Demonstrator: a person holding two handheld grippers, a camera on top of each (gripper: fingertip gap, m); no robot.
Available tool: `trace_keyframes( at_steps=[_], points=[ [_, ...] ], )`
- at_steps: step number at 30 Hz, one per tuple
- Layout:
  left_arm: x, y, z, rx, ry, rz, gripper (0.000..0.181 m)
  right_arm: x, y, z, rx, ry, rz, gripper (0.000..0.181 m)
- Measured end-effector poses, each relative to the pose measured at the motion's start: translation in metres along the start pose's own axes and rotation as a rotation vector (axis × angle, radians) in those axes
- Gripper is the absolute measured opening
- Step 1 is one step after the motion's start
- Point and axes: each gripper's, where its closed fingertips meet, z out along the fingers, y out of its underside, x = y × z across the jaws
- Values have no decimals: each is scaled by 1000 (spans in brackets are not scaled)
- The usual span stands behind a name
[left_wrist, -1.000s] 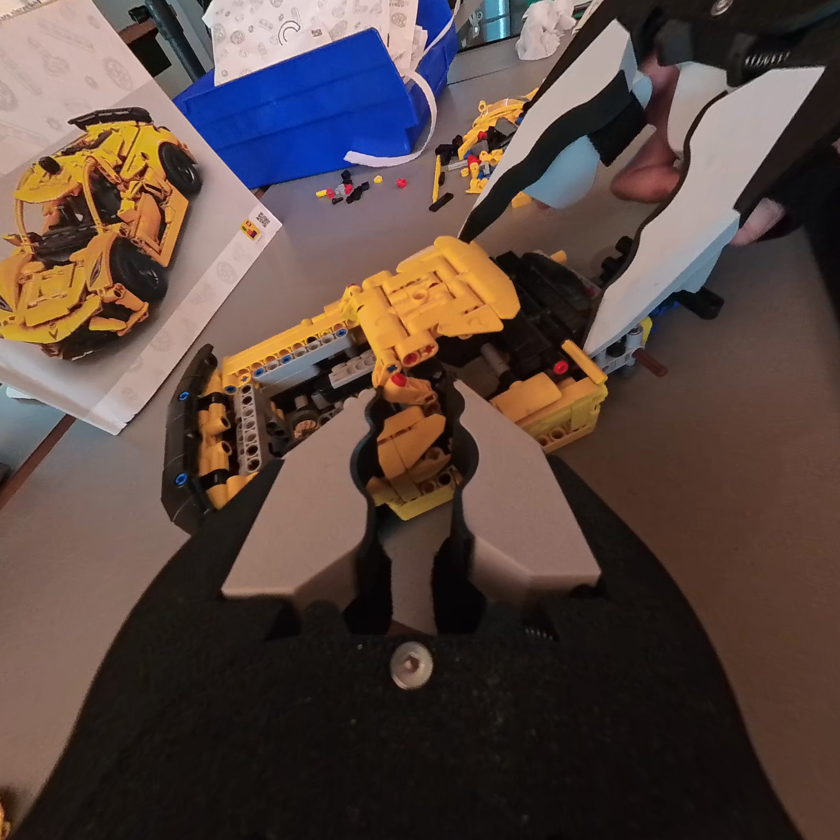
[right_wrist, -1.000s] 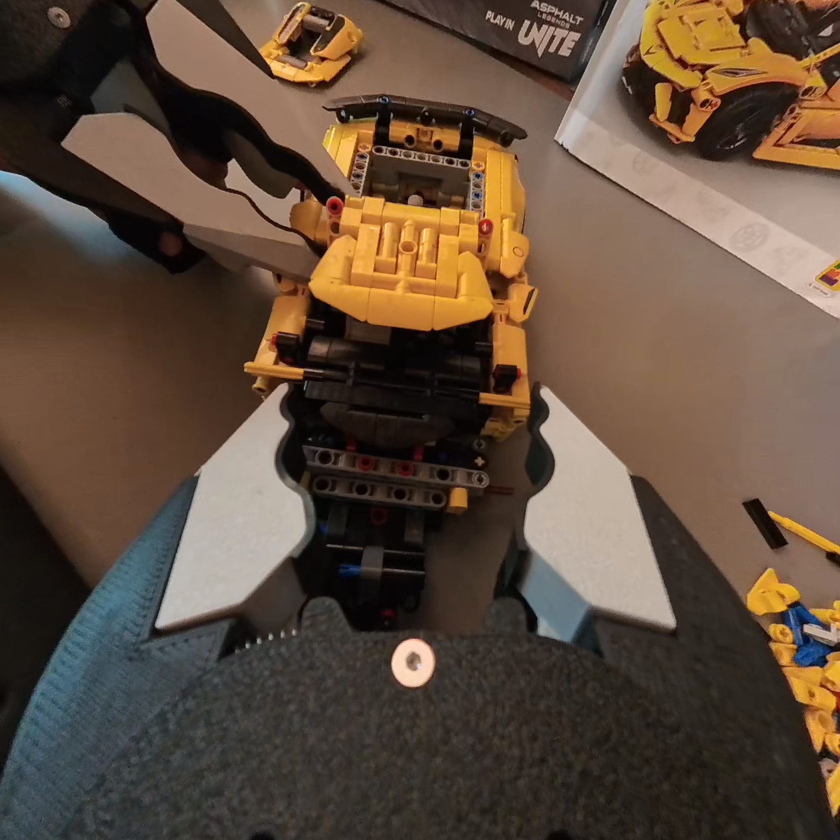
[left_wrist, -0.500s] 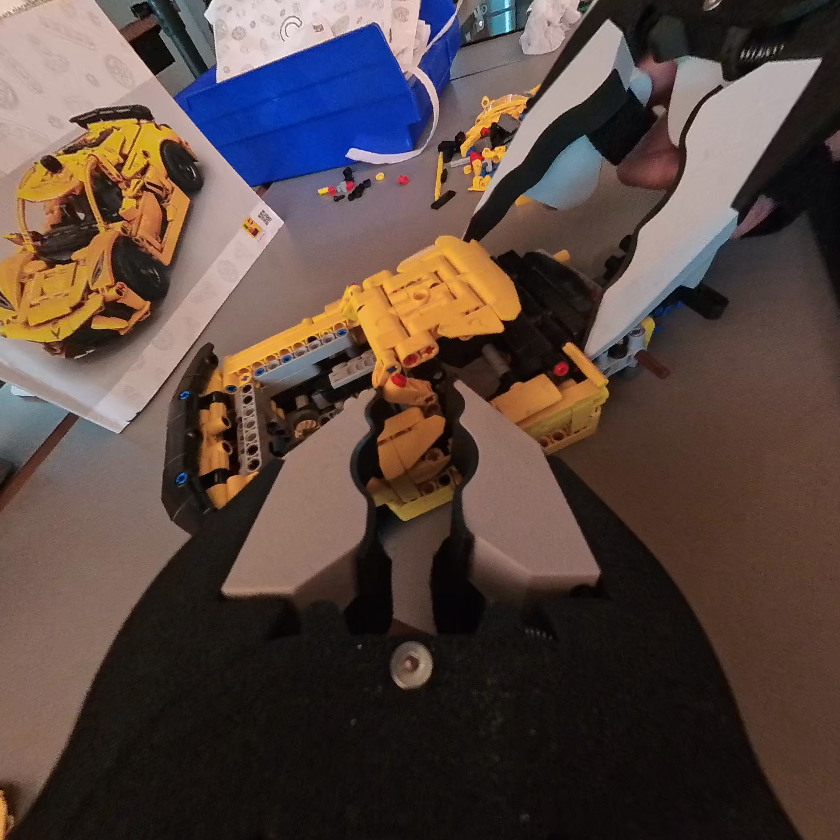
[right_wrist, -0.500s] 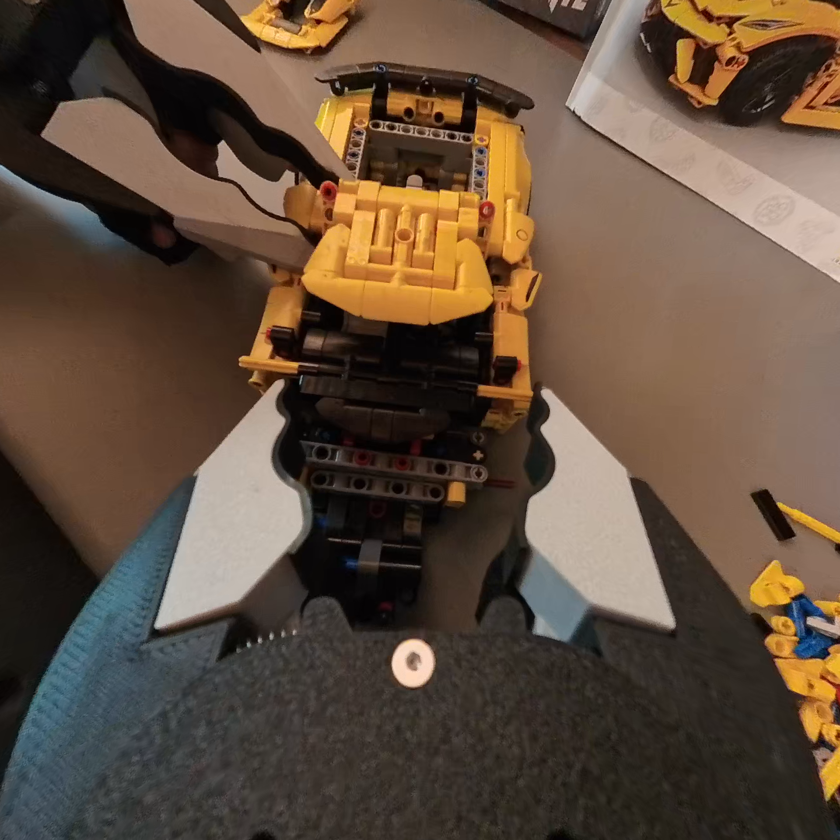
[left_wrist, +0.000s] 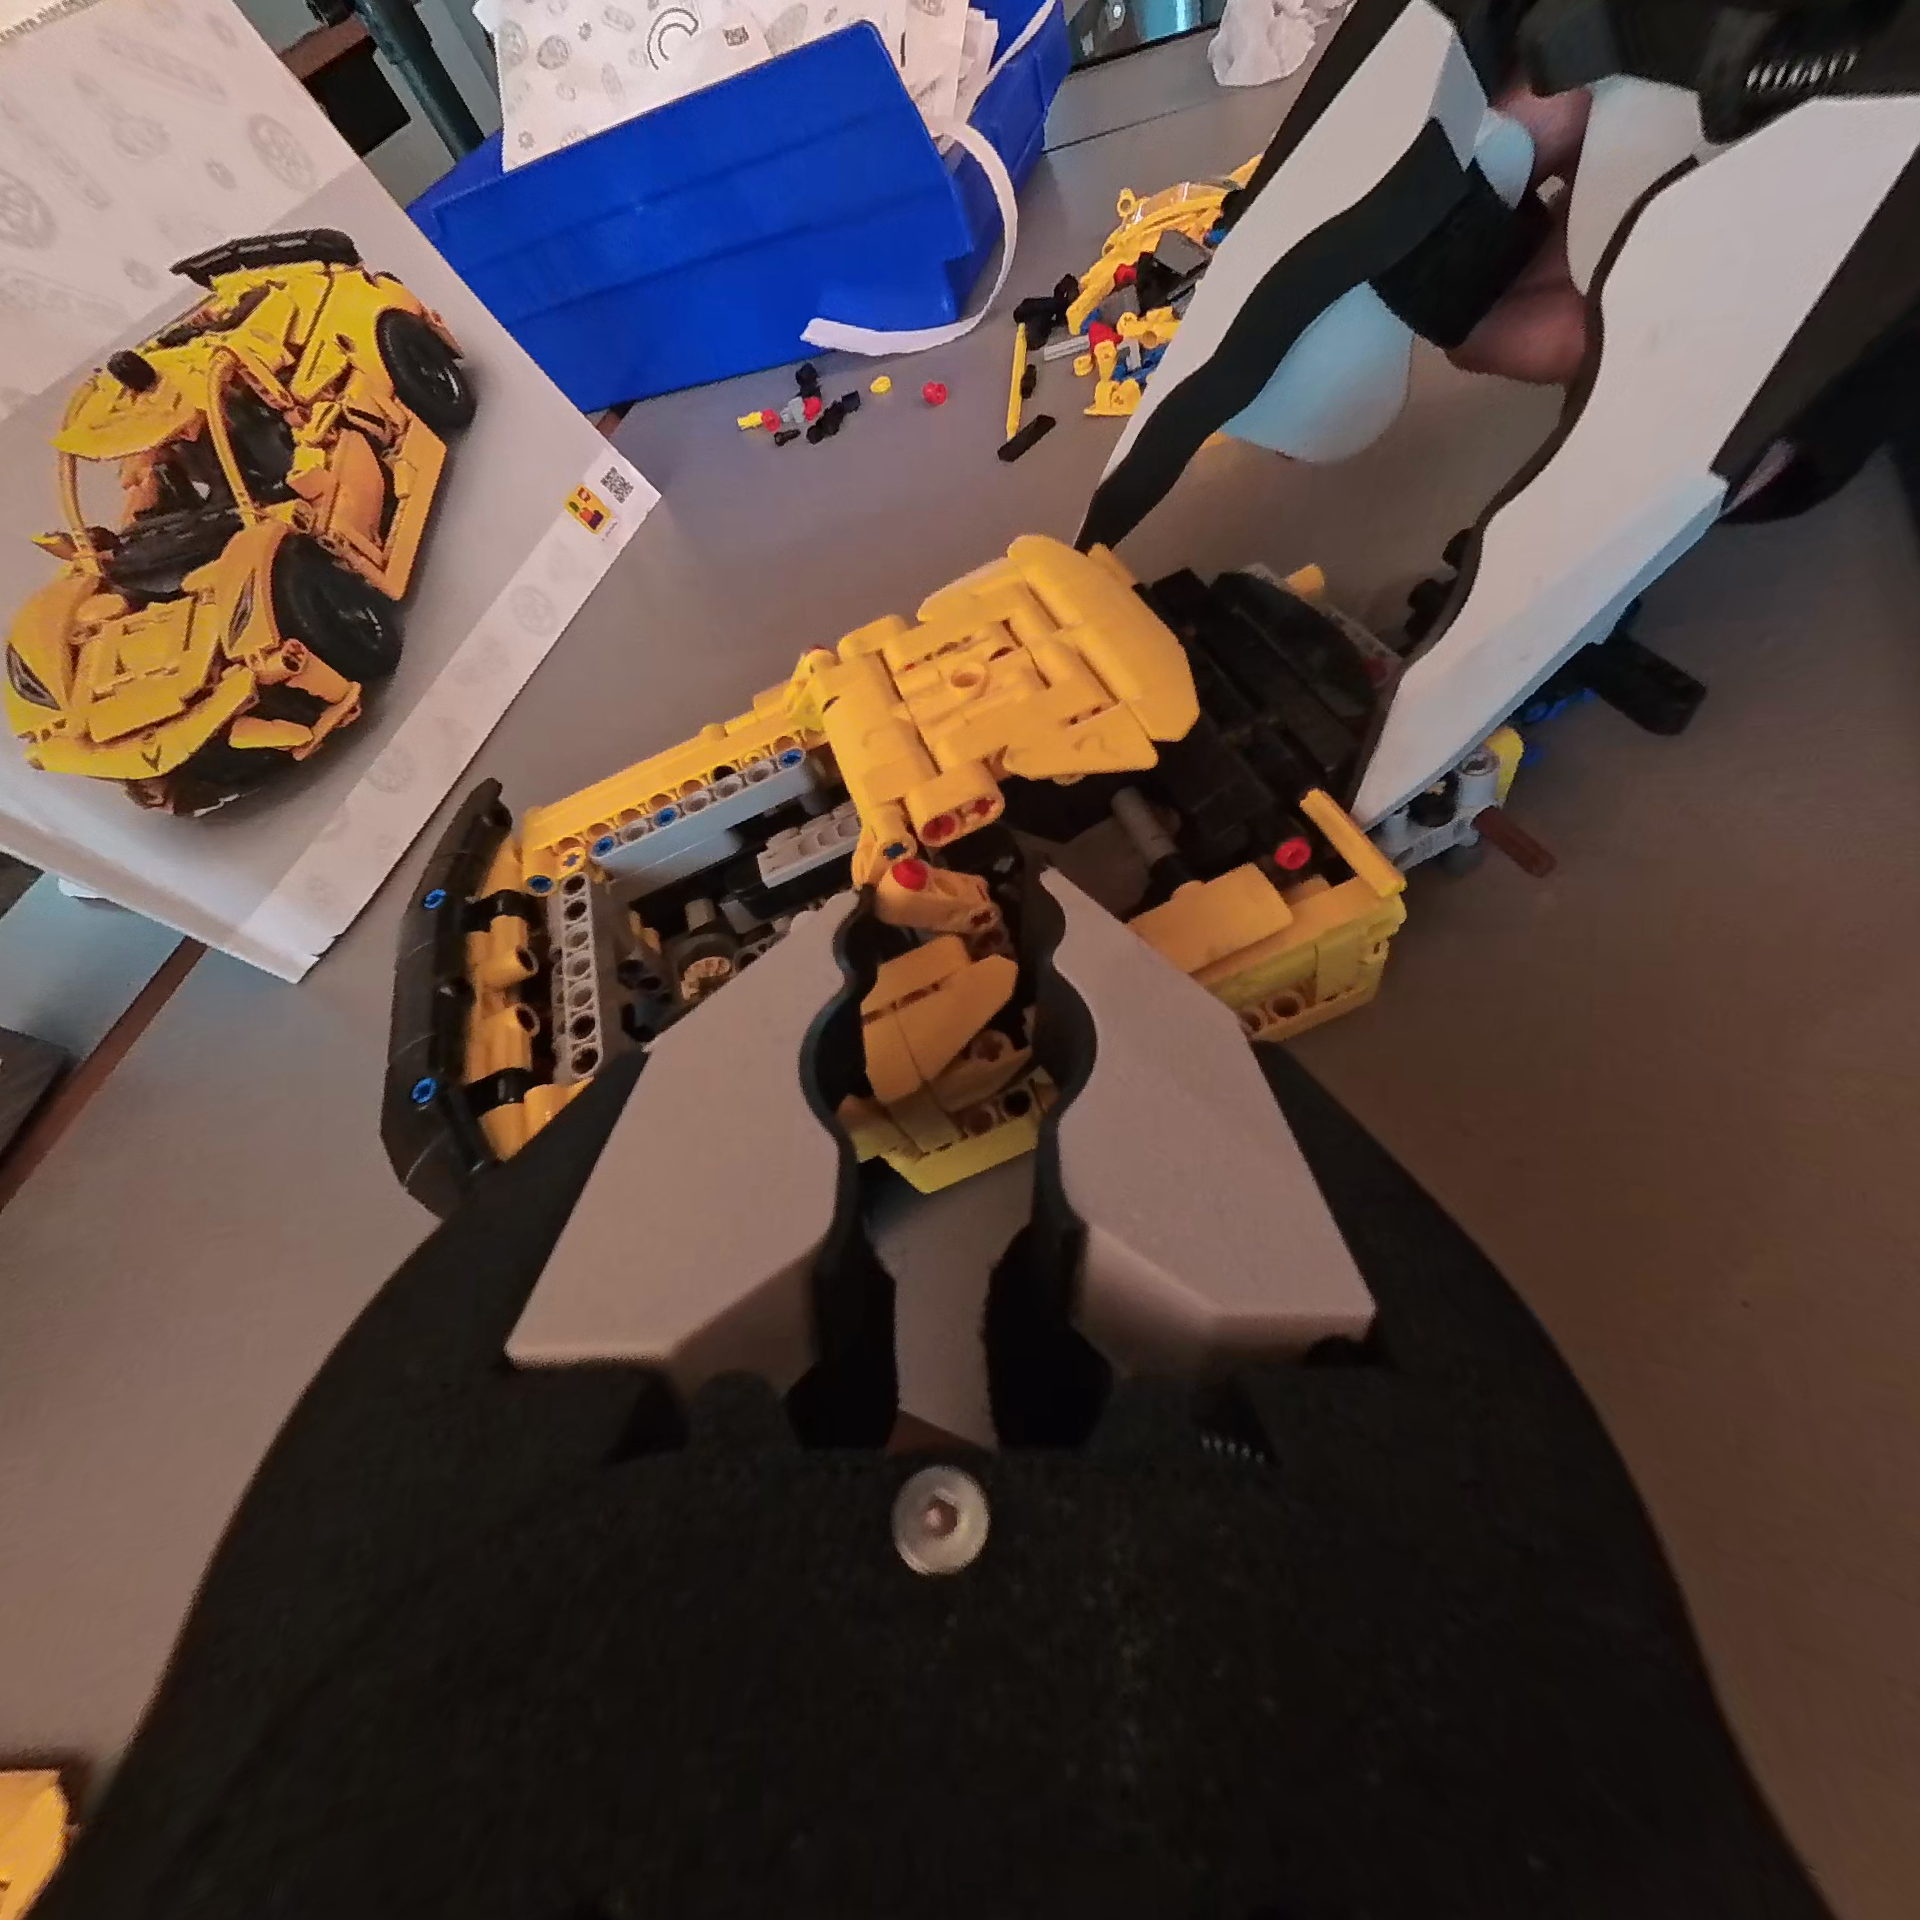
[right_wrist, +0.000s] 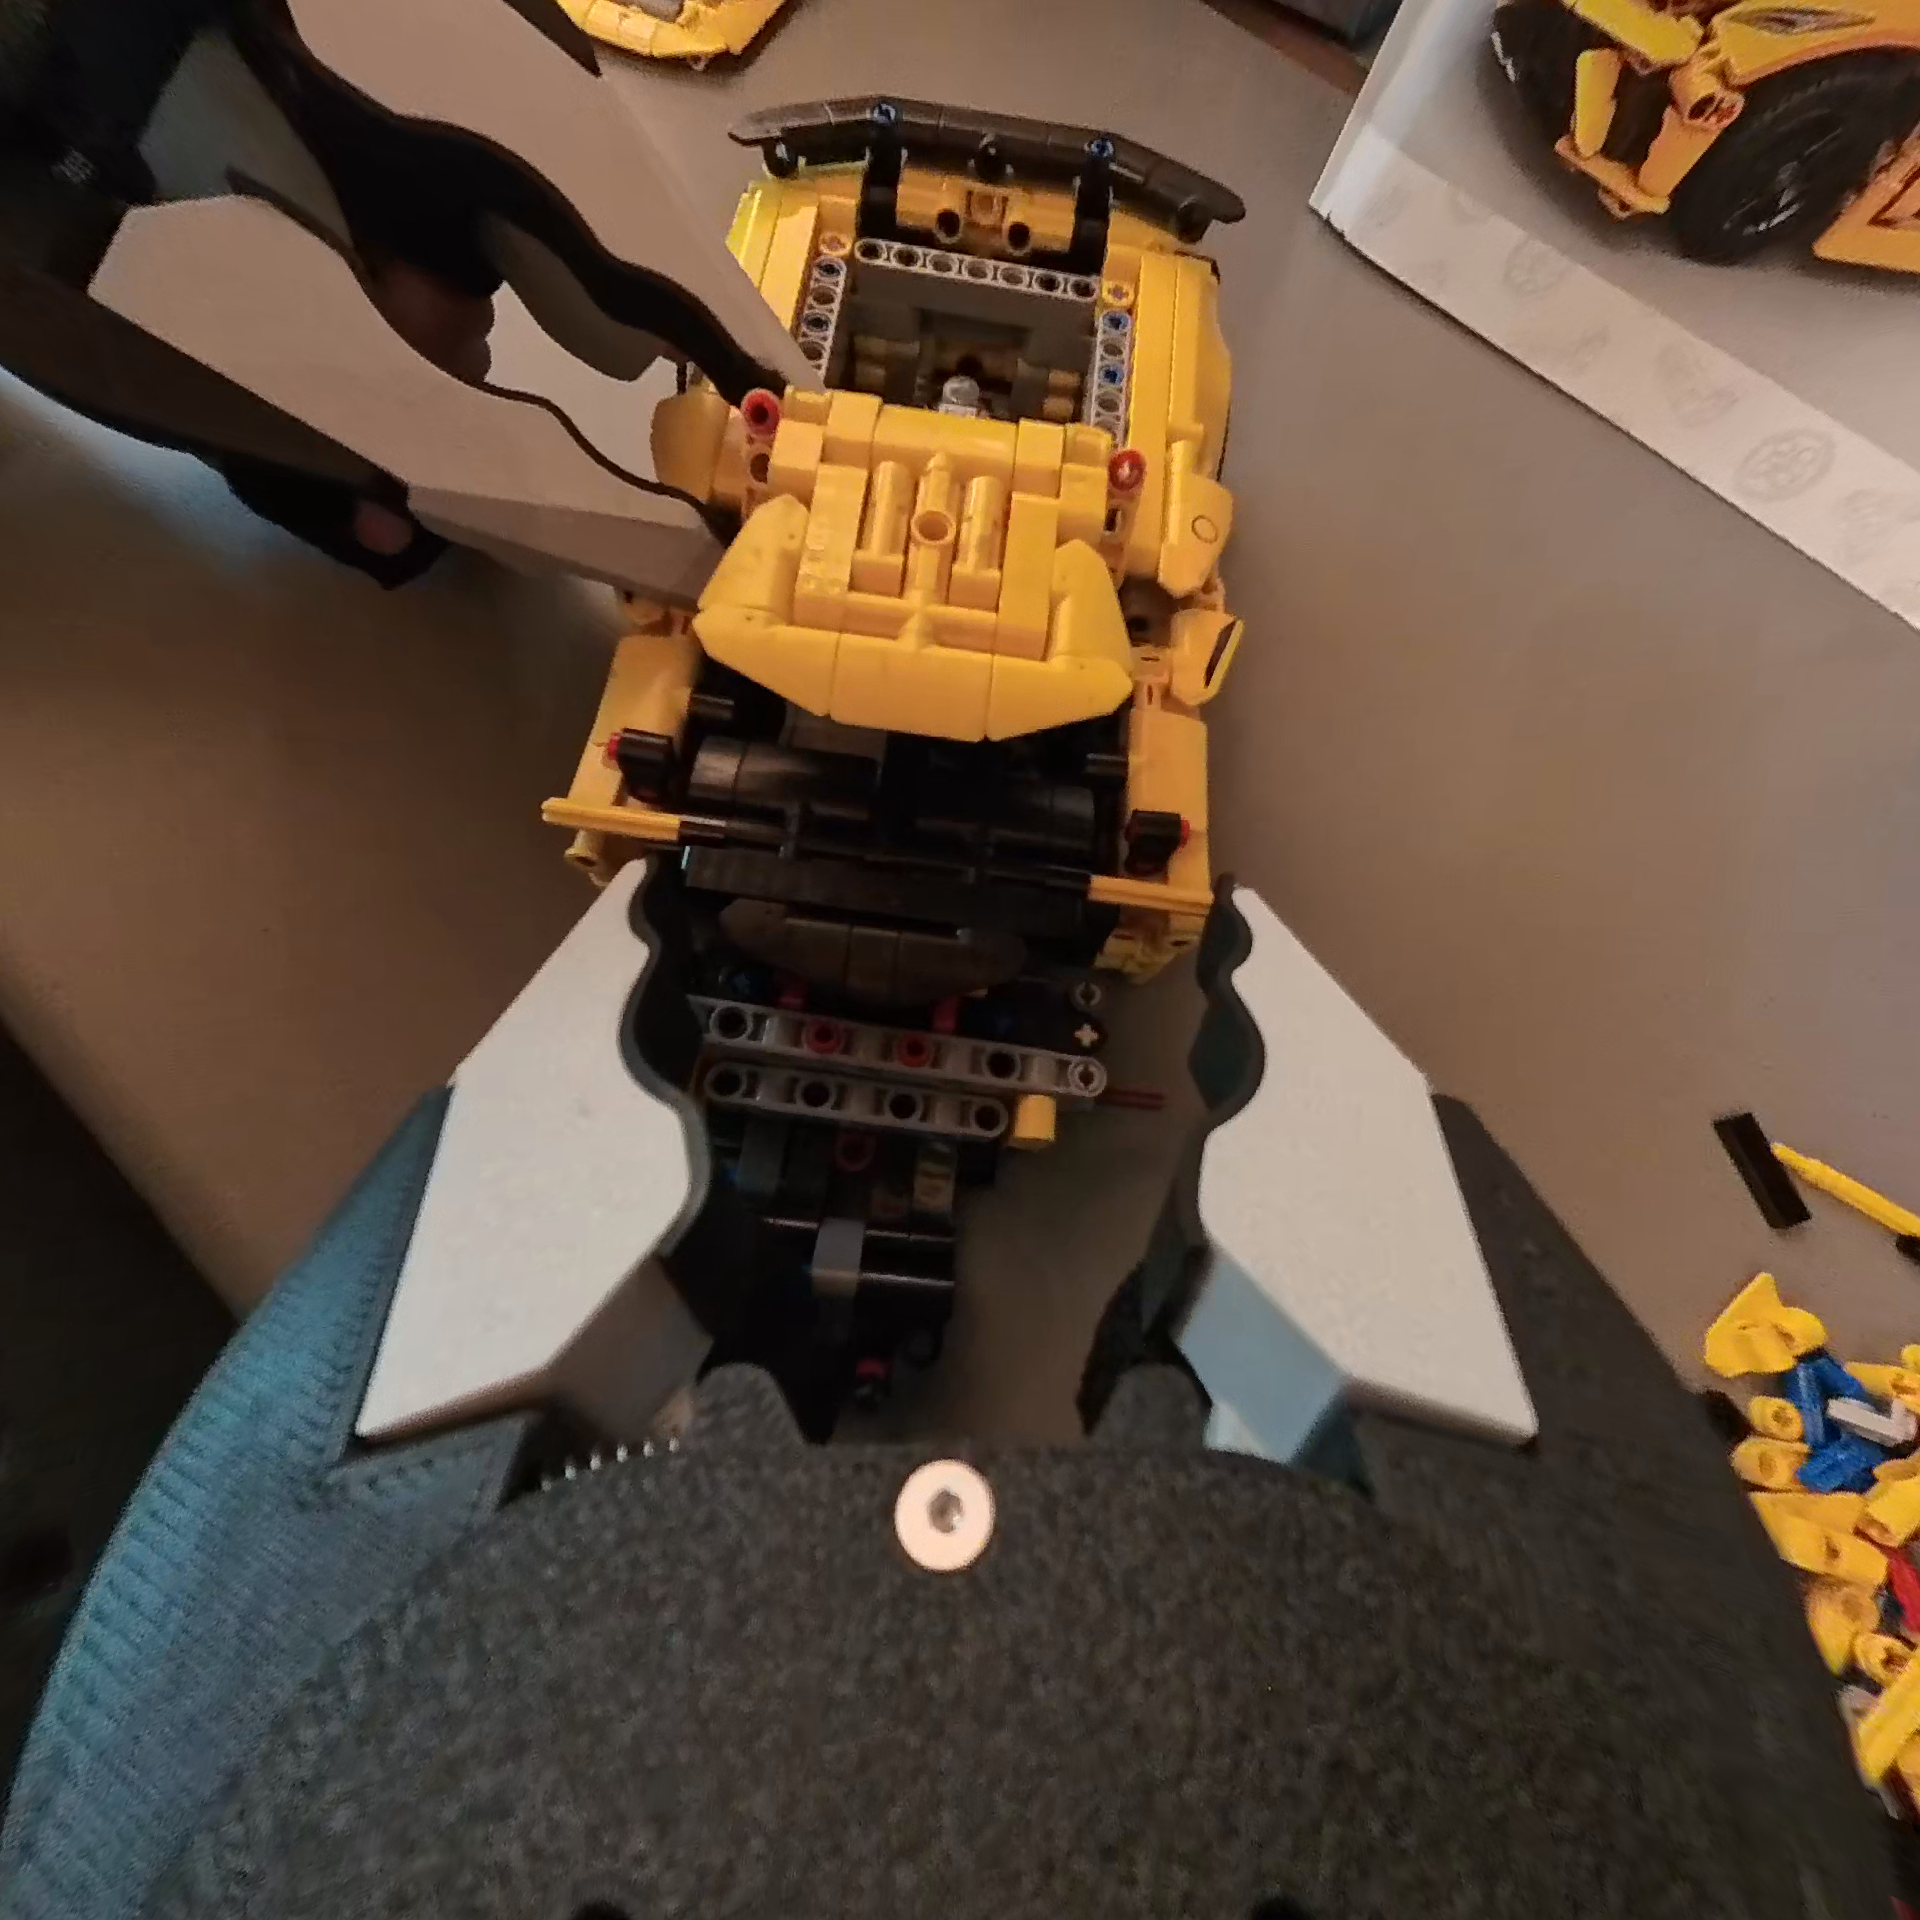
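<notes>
A half-built yellow and black brick car lies on the grey table, with its black rear spoiler to the left. My left gripper is shut on a yellow side panel of the car. In the right wrist view the car points away, spoiler at the far end. My right gripper is open, its fingers on either side of the bare grey and black front frame. The left gripper shows there at the car's left side. The right gripper shows top right in the left wrist view.
A printed booklet with a yellow car picture lies at the left, also far right in the right wrist view. A blue bin with paper stands behind. Loose small parts are scattered. The table edge runs at the left. The gap from one gripper's tips to the other's is roughly 7 centimetres.
The right wrist view has crept forward over the car, so the spoiler sits higher in frame. The left gripper keeps its hold and has barely moved.
</notes>
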Motion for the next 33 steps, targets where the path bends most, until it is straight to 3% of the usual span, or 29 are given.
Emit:
trace_keyframes(
  at_steps=[11, 15, 19, 22, 26, 33],
  points=[
    [-3, 1, -2, 2, 7, -52, 27, -2, -4, 2, 41, 15, 45, 100],
    [-6, 1, -9, 0, -53, -3, 30, -6, -8, -5, 106, -63, 100, 101],
    [-2, -11, -33, 33, -96, -23, 32, -8, -8, -13, 139, -76, 109, 90],
    [19, -22, -45, 70, -23, -95, 31, -7, -13, -17, 175, -74, 99, 73],
    [54, -15, -41, 14, 122, -143, 25, 0, -22, -27, 253, -65, 130, 55],
    [53, -9, -30, -6, 100, -142, 25, 8, -29, -38, 360, -198, 353, 35]
  ],
)
